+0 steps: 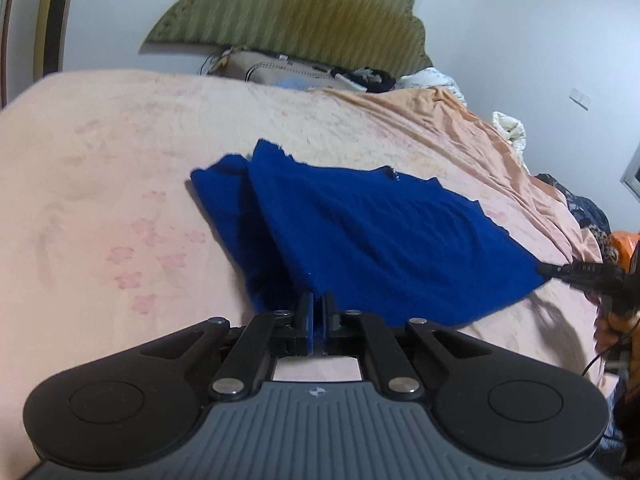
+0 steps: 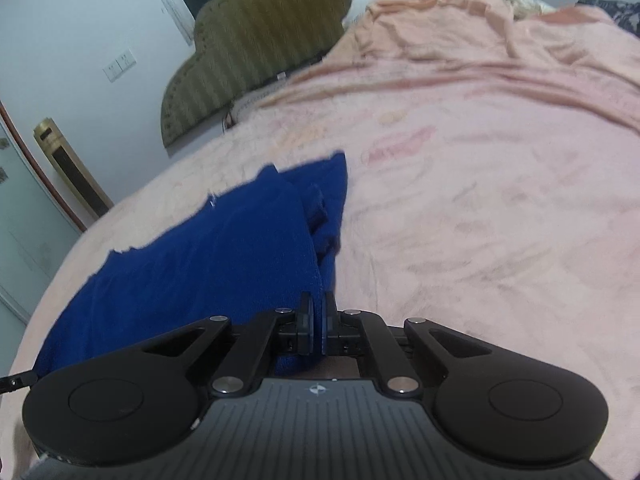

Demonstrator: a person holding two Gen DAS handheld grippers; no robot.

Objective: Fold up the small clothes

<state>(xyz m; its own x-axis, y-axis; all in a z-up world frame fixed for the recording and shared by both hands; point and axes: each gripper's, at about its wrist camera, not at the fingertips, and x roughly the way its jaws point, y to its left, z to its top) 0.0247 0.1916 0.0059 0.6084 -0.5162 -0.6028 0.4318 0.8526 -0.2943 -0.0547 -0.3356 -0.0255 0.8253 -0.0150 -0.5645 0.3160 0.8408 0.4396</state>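
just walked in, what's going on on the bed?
A person is folding a blue garment on a bed covered by a pink blanket, holding a two-finger gripper in each hand. The left gripper is shut on the garment's near edge at one corner, and the right gripper is shut on the near edge at the other corner. The cloth lies partly doubled over with a fold ridge along one side. The next fold has not been made yet.
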